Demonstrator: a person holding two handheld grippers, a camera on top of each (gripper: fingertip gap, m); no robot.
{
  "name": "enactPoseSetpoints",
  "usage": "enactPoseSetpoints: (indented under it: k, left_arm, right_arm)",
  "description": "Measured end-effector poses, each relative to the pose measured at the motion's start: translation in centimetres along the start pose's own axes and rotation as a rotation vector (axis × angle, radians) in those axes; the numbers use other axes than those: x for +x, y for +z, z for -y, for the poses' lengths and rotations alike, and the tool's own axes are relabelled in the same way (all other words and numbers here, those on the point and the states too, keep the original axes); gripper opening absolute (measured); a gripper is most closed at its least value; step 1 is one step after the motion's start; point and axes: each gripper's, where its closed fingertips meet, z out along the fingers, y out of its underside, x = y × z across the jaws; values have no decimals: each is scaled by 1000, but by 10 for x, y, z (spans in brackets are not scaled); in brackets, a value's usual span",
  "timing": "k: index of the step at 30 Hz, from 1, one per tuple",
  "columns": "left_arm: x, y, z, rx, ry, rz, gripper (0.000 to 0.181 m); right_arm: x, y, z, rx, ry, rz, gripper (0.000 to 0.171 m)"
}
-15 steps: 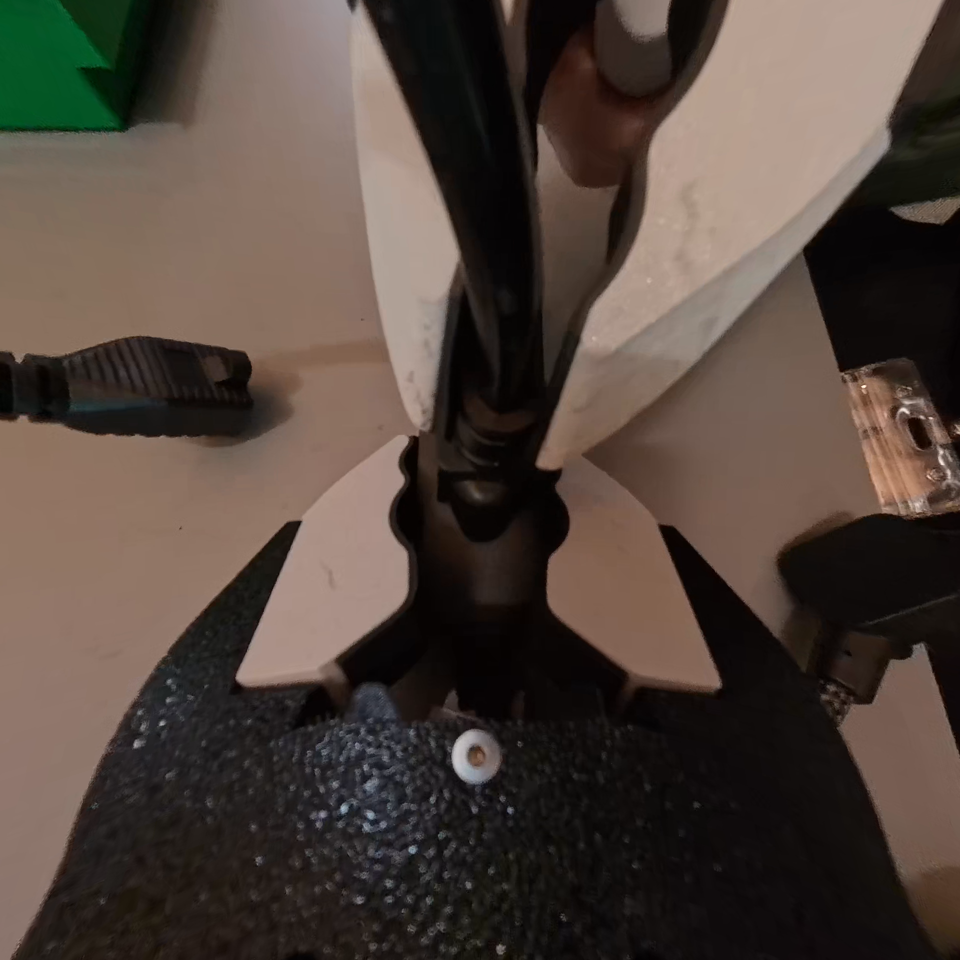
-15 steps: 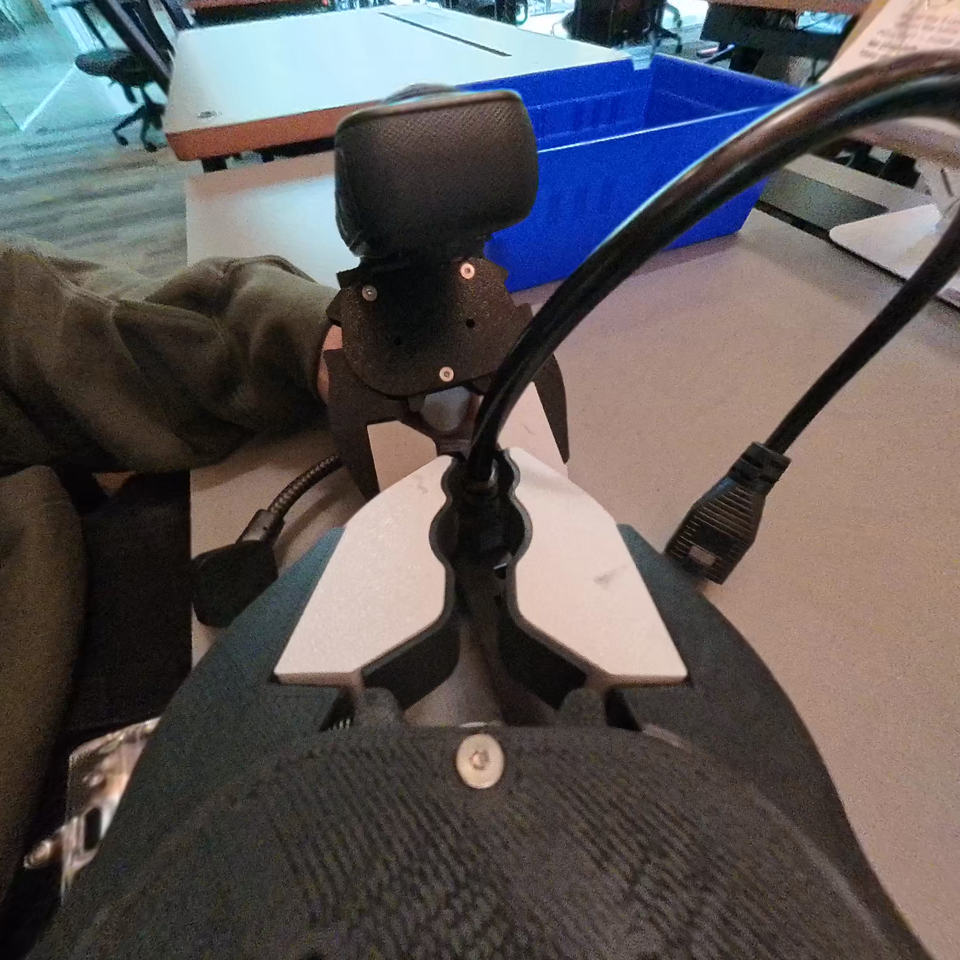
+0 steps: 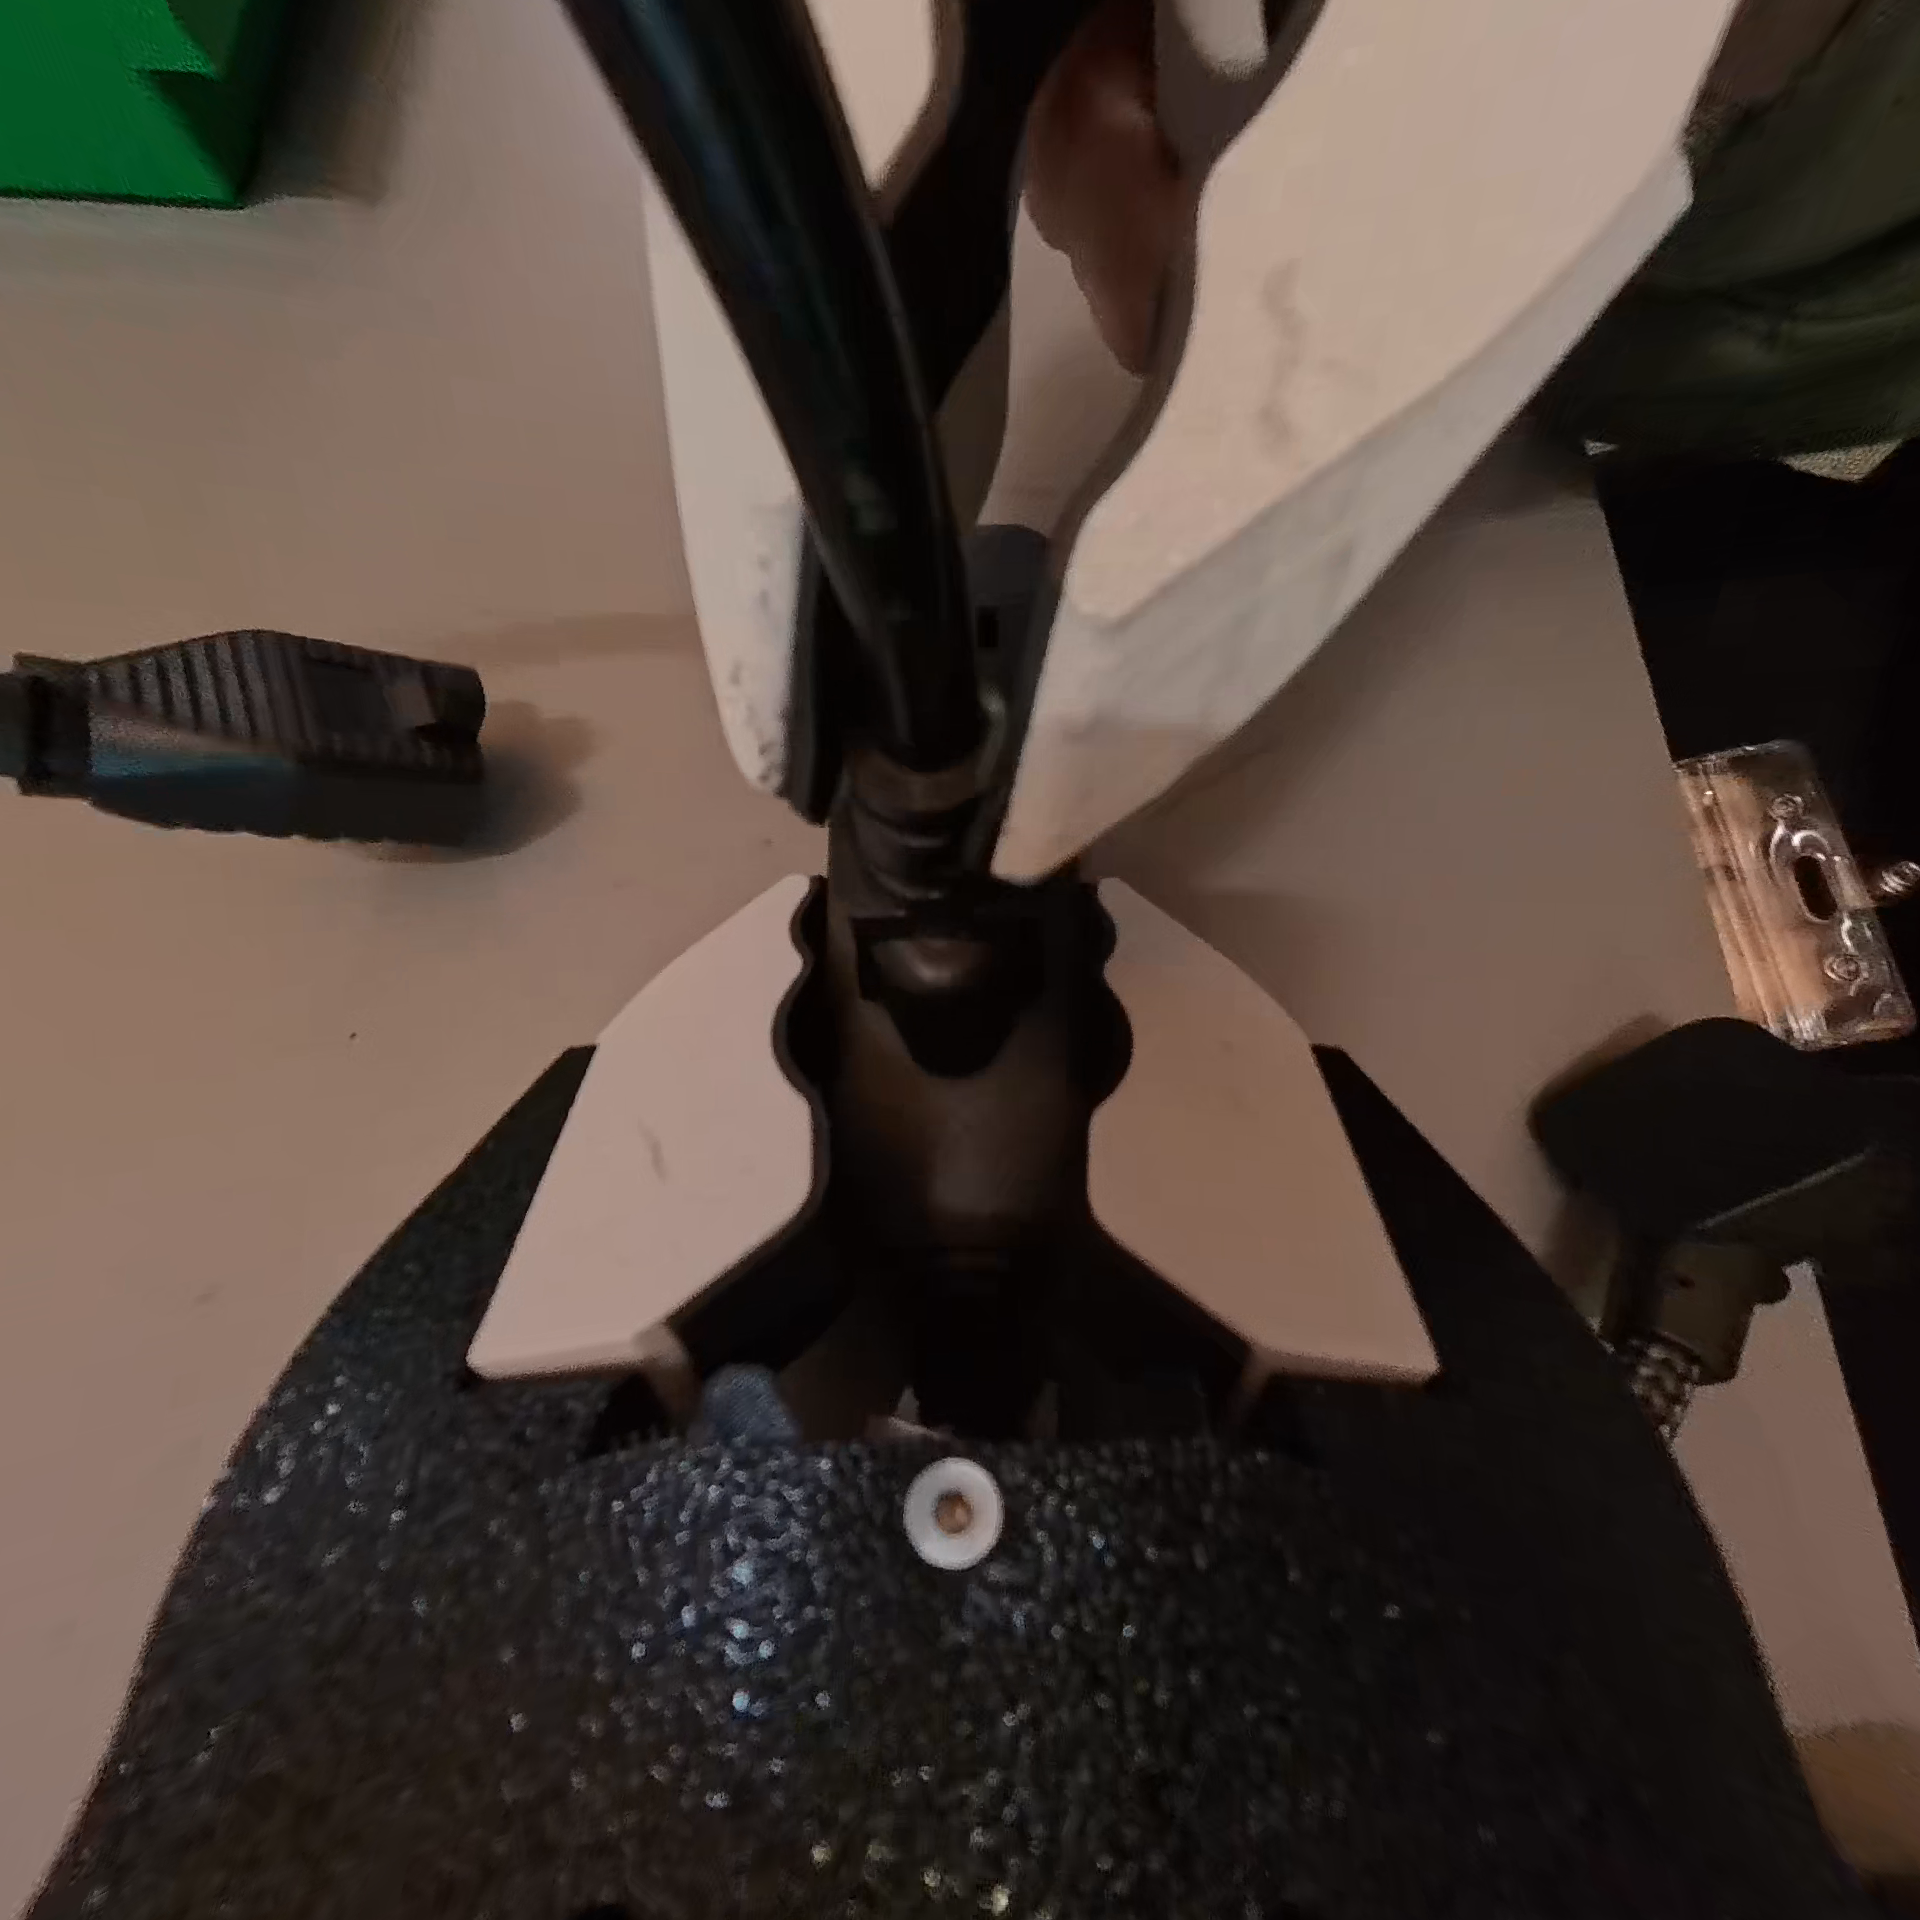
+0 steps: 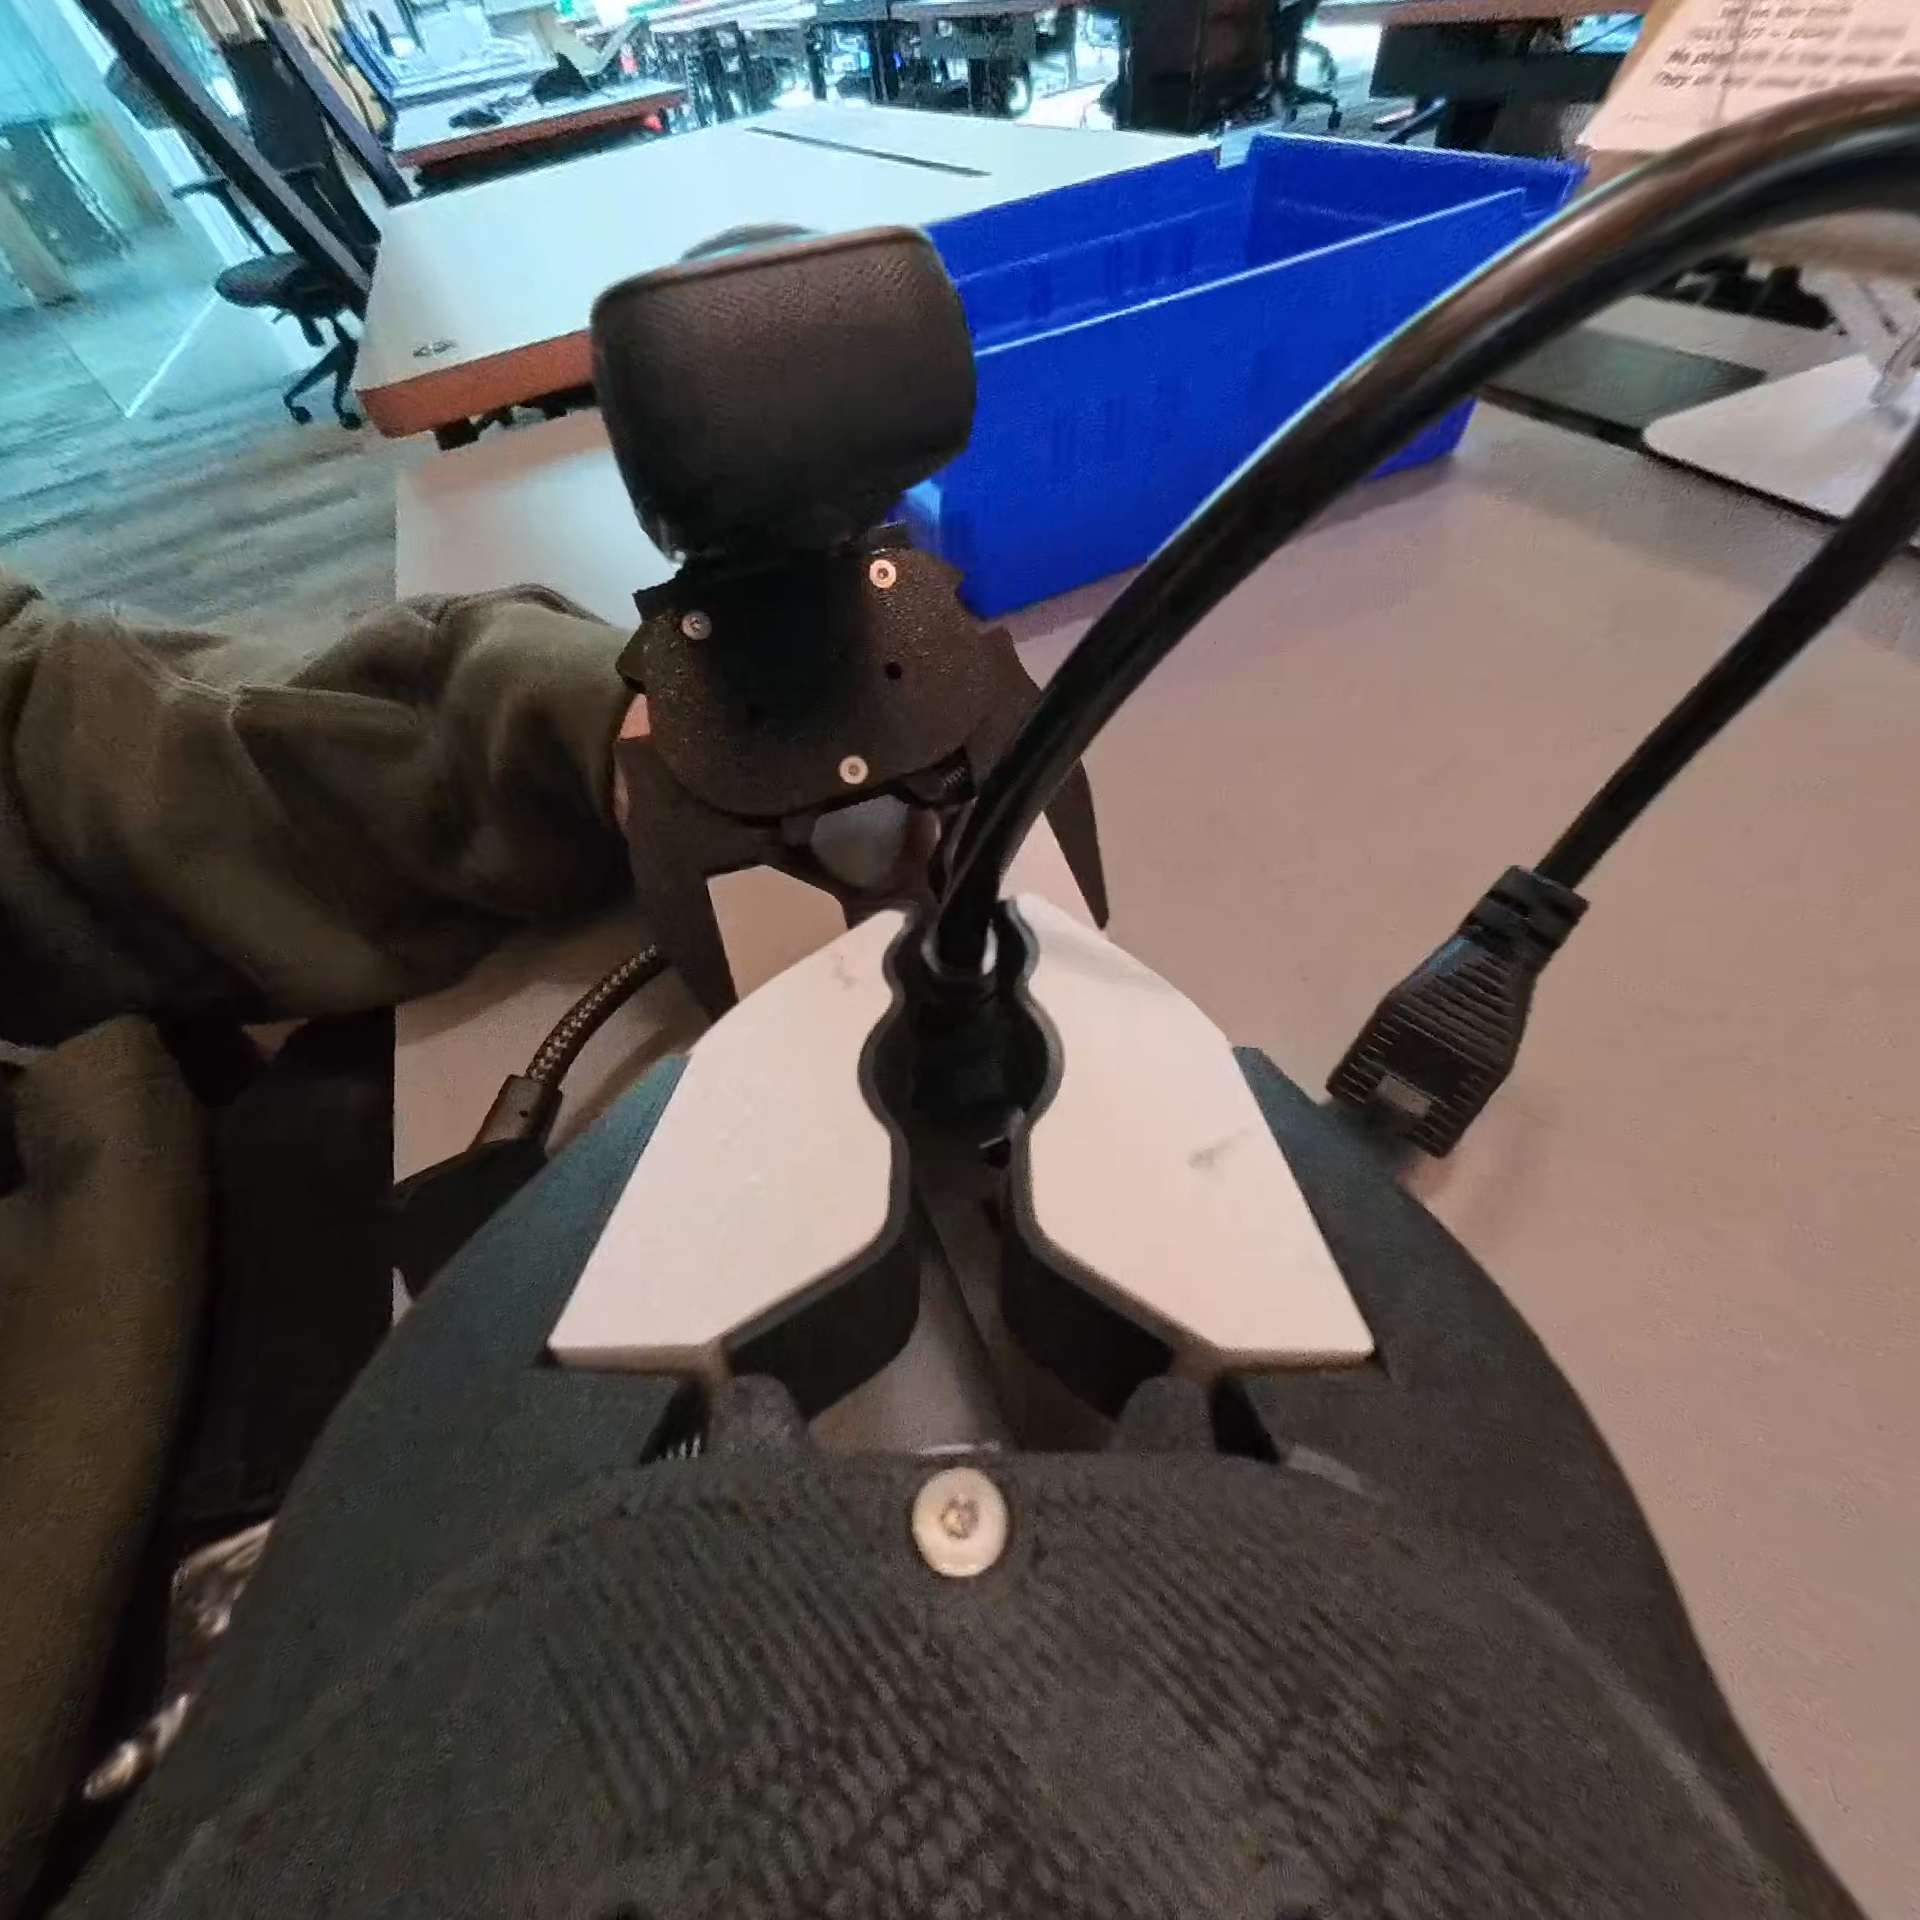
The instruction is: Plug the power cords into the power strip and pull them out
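A: Both tools meet on one thing here. The left gripper (image 3: 951, 997), with its pale pads on a speckled black body, pinches the thick moulded black plug body (image 3: 951, 1132), and the right gripper (image 4: 961, 1023) clamps the ribbed strain relief of the same glossy black power cord (image 4: 1226, 499) from the opposite side.

B: So how would you do this step well?

A: I'd judge it a joining or parting along one axis. Keep both tools in line, push or pull straight, no twisting, and let the cord's arch stay slack so it doesn't lever the plug sideways.

B: And the plug relative to the jaws?

A: Centred. In the left wrist view it fills the notched gap between the pads; the right gripper's white fingers (image 3: 1299, 499) close just beyond it. I can't see any power strip. A spare ribbed black connector (image 3: 270, 717) lies apart on the beige tabletop (image 3: 260, 1039).
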Motion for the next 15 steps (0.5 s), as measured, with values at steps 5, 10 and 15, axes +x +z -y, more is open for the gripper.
enactPoseSetpoints:
  k: [5,10,15]
  left_arm:
    - [2,0,-2,-8,39,0,45]
    - [-3,-2,0,5,-15,13,45]
    - [1,-1,-4,-17,52,12,45]
  right_arm:
    - [-8,0,-1,-51,-84,4,13]
    - [0,2,5,16,23,14,11]
    - [-8,-1,1,-10,-46,34,8]
